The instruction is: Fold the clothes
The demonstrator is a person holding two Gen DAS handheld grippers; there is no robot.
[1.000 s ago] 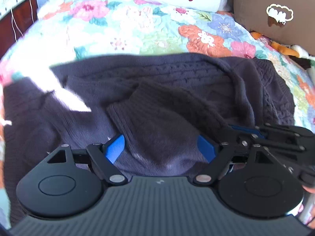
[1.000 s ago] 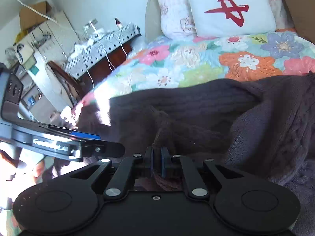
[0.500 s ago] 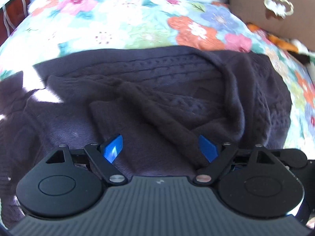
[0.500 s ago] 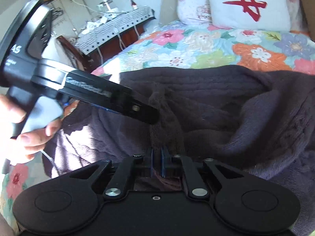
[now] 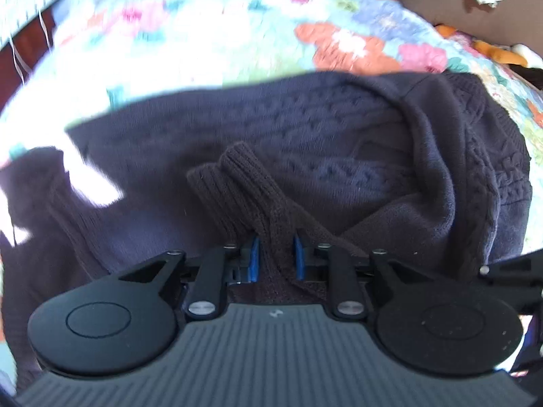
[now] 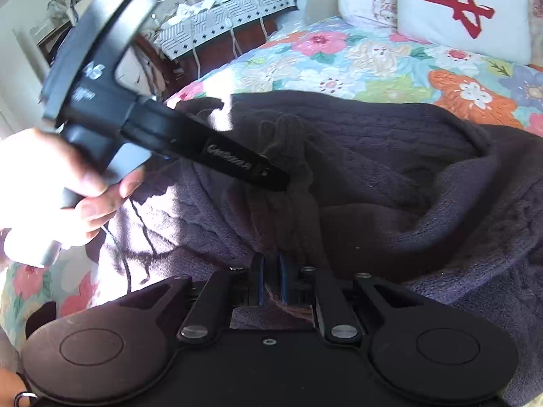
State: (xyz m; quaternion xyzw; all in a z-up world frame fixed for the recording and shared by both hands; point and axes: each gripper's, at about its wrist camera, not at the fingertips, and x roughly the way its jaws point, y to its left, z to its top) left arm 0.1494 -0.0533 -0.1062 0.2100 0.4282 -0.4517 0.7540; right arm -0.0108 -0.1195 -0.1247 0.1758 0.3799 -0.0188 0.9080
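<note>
Your dark purple-grey cable-knit sweater (image 5: 305, 129) spread rumpled across the floral bedspread, one ribbed-cuff sleeve (image 5: 237, 176) pulled over its body, right side bunched in thick folds, sunlight patch on its left edge

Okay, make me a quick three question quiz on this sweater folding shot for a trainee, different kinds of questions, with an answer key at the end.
1. True or false: the sleeve lies between the jaws of the left gripper.
2. Multiple choice: what does the dark sweater lie on? A) a bare wooden floor B) a floral quilt C) a metal rack
3. Short answer: what mark is on the white pillow?

Key
1. True; those jaws are closing on it.
2. B
3. A red character.
</note>
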